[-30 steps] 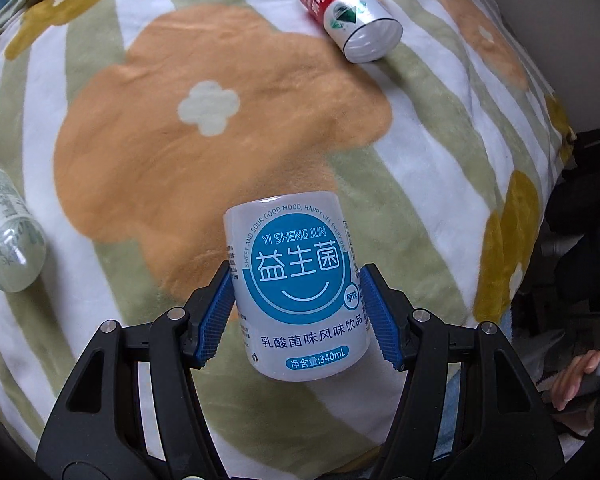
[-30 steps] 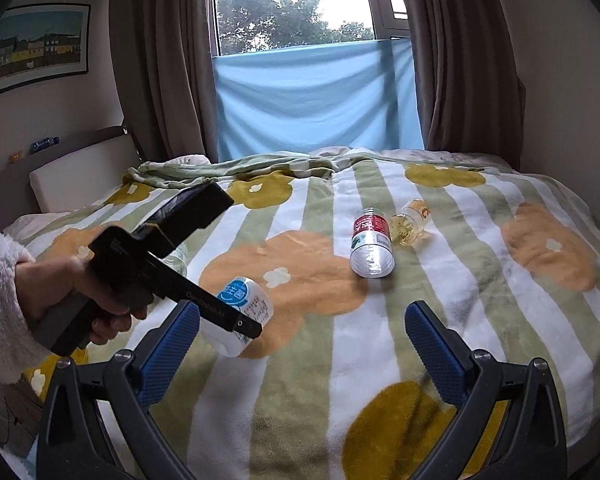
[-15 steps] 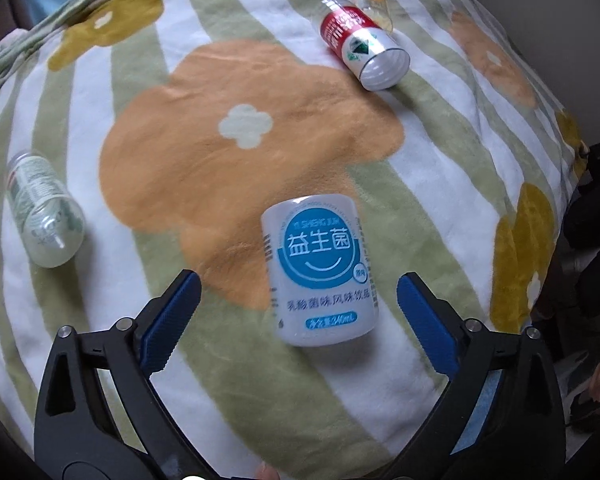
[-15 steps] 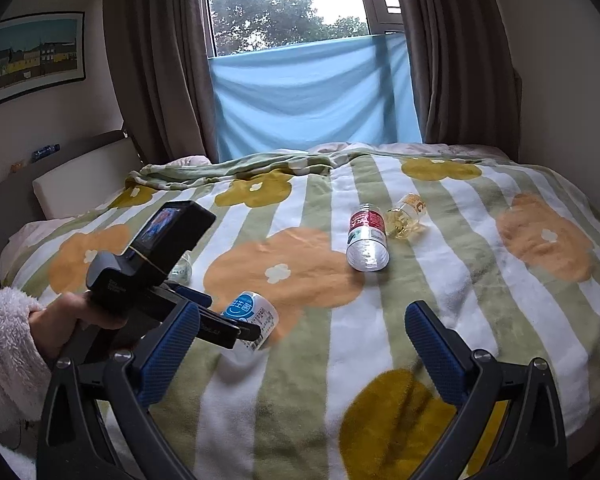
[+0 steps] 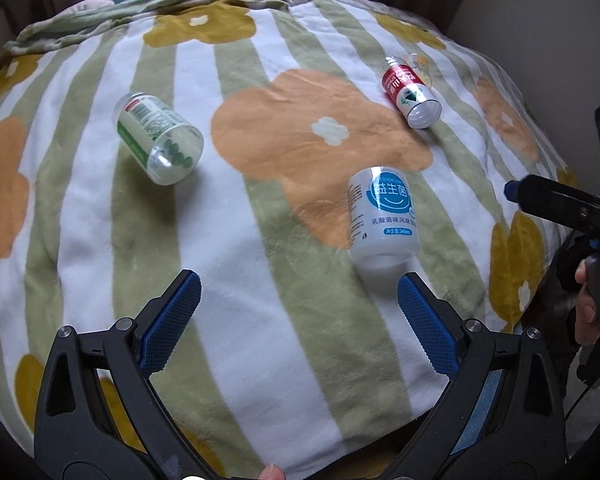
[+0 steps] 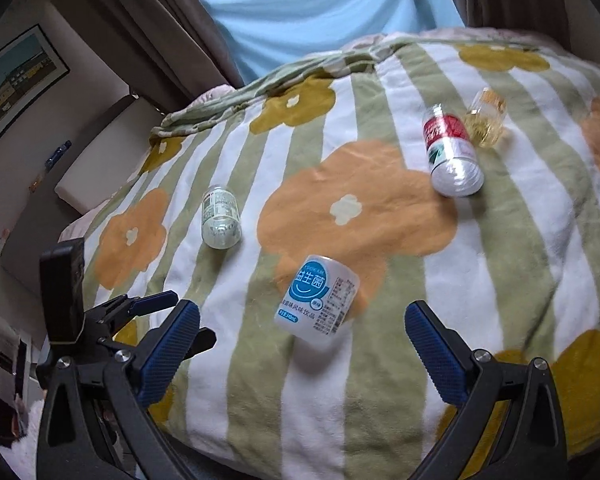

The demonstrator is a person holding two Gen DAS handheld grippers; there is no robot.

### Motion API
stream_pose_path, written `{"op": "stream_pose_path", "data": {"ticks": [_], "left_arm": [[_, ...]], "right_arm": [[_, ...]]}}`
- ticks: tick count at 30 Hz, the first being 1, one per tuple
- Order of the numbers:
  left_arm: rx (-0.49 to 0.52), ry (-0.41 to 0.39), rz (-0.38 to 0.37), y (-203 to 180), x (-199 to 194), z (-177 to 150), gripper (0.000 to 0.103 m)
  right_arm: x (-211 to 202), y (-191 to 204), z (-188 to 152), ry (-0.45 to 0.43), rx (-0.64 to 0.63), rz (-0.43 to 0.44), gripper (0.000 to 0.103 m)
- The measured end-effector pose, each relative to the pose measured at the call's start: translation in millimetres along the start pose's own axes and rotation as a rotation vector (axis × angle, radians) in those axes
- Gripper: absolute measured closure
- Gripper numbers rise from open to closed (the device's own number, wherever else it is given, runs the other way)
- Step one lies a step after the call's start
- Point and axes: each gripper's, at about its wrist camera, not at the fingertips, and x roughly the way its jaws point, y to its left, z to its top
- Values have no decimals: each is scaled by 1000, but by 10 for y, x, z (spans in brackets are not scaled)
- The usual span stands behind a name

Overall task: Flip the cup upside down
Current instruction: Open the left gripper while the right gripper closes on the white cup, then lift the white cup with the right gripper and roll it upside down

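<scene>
While both grippers hover with fingers spread and grasping nothing, the white cup (image 5: 383, 216) with its blue smiling label stands apart from them on the flowered blanket (image 5: 260, 340) covering the bed, at the near edge of an orange flower. It appears to rest with its closed end up, leaning slightly, though the rim against the fabric is blurred. Left gripper (image 5: 298, 322): the cup lies just beyond its right finger. Right gripper (image 6: 302, 356): the cup sits ahead, between the finger lines. Green-labelled clear cup (image 5: 160, 138): on its side, far left. Red-labelled cup (image 5: 410, 92): on its side, far right, with a small clear yellowish cup (image 6: 486, 118) just beside it.
</scene>
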Motion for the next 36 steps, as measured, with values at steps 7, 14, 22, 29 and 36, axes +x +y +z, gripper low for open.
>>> {"op": "stream_pose_path", "data": {"ticks": [7, 14, 22, 29, 36], "left_arm": [[-43, 0, -39, 303, -80, -119, 5], [-90, -15, -85, 514, -163, -225, 5], [-123, -29, -93, 683, -201, -273, 5], [-161, -31, -92, 787, -217, -319, 5], [-195, -35, -51, 904, -283, -369, 5]], "right_arm": [[580, -112, 103, 128, 215, -1, 0], [1040, -155, 171, 233, 252, -78, 30], [1101, 167, 378, 297, -120, -119, 47], [1056, 957, 83, 468, -1112, -235, 48], [1260, 975, -554, 613, -1782, -375, 48]]}}
